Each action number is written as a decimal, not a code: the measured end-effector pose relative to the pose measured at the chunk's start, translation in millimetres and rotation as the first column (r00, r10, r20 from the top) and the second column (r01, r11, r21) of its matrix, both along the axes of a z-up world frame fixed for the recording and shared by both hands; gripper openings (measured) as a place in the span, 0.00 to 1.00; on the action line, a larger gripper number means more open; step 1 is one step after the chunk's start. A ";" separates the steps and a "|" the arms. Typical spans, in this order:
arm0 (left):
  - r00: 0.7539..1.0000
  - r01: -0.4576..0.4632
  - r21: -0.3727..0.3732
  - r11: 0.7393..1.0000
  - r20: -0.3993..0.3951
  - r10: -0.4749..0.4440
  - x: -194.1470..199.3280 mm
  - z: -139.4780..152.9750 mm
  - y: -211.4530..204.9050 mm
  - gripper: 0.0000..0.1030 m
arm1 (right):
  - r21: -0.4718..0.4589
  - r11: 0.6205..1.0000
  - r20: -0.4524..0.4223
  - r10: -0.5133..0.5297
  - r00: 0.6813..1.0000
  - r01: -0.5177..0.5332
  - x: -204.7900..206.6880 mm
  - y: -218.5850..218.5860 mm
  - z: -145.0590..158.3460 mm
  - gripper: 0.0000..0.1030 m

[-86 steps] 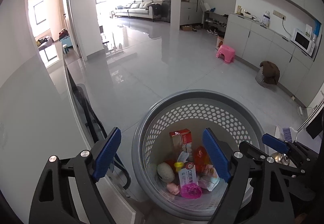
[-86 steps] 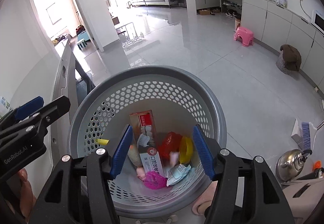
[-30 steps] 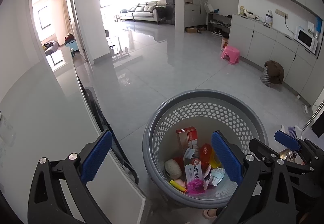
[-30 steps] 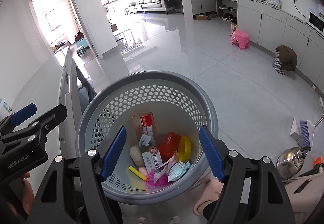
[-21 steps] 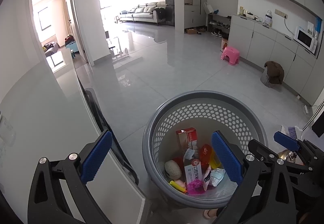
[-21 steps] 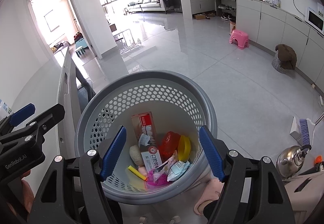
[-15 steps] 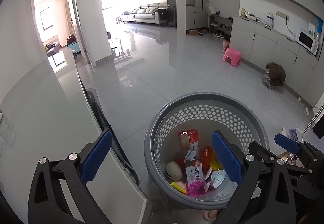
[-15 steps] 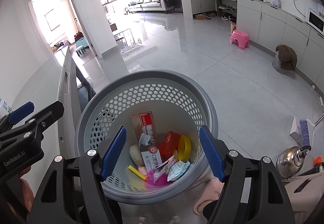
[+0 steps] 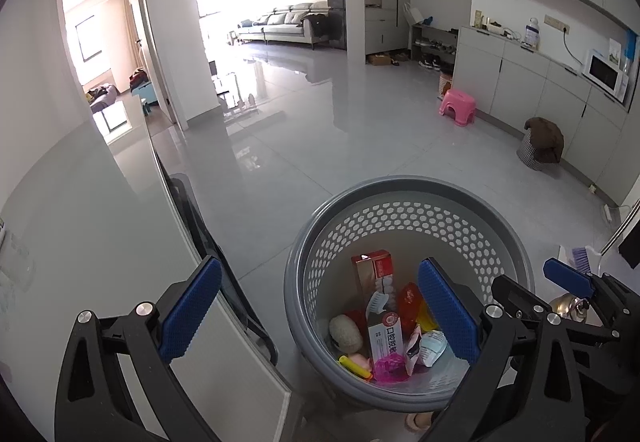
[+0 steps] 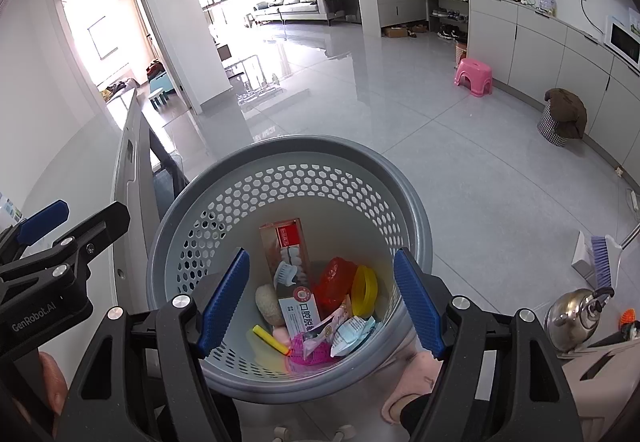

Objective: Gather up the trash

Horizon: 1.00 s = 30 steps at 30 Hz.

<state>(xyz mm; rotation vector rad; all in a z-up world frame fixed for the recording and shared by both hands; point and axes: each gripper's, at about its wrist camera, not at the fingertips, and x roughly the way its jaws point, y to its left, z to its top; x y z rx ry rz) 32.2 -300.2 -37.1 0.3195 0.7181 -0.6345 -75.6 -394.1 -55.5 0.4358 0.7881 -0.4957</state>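
Below both my grippers stands the gray basket [image 10: 416, 214] on the floor, trash piled at its bottom: a toothpaste box [image 10: 294, 274], a red wrapper [image 10: 334, 282], a yellow ring [image 10: 365, 290]. My left gripper [image 9: 318, 310] and right gripper [image 10: 320, 298] are spread wide, holding nothing.

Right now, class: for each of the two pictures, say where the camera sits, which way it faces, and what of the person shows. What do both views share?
Left wrist: on the left gripper, facing forward and down past a white tabletop; the right gripper shows too.
Right wrist: on the right gripper, directly above the perforated basket; the left gripper, a thumb and a slippered foot show.
Shared: basket, toothpaste box, pink stool, kettle.
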 end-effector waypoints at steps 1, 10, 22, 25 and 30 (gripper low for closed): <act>1.000 0.000 -0.001 1.000 -0.002 0.000 0.5 -0.1 0.3 0.94 | 0.000 1.000 -0.001 0.001 1.000 -0.001 0.2 -0.2 0.1 0.69; 1.000 -0.004 -0.006 1.000 -0.012 0.004 3.0 -0.5 3.4 0.94 | -0.001 1.000 -0.001 0.001 1.000 -0.001 -0.1 0.2 0.1 0.69; 1.000 -0.004 -0.005 1.000 -0.014 0.003 2.5 -0.6 4.3 0.94 | -0.003 1.000 -0.001 0.001 1.000 -0.001 1.1 -0.2 0.1 0.69; 1.000 -0.003 -0.005 1.000 -0.014 0.003 1.8 -0.5 5.1 0.94 | -0.003 1.000 -0.002 0.002 1.000 -0.002 1.0 -0.1 0.1 0.69; 1.000 -0.004 -0.005 1.000 -0.014 0.004 1.7 -0.5 5.6 0.94 | -0.005 1.000 0.000 0.002 1.000 -0.002 1.0 -0.1 0.5 0.69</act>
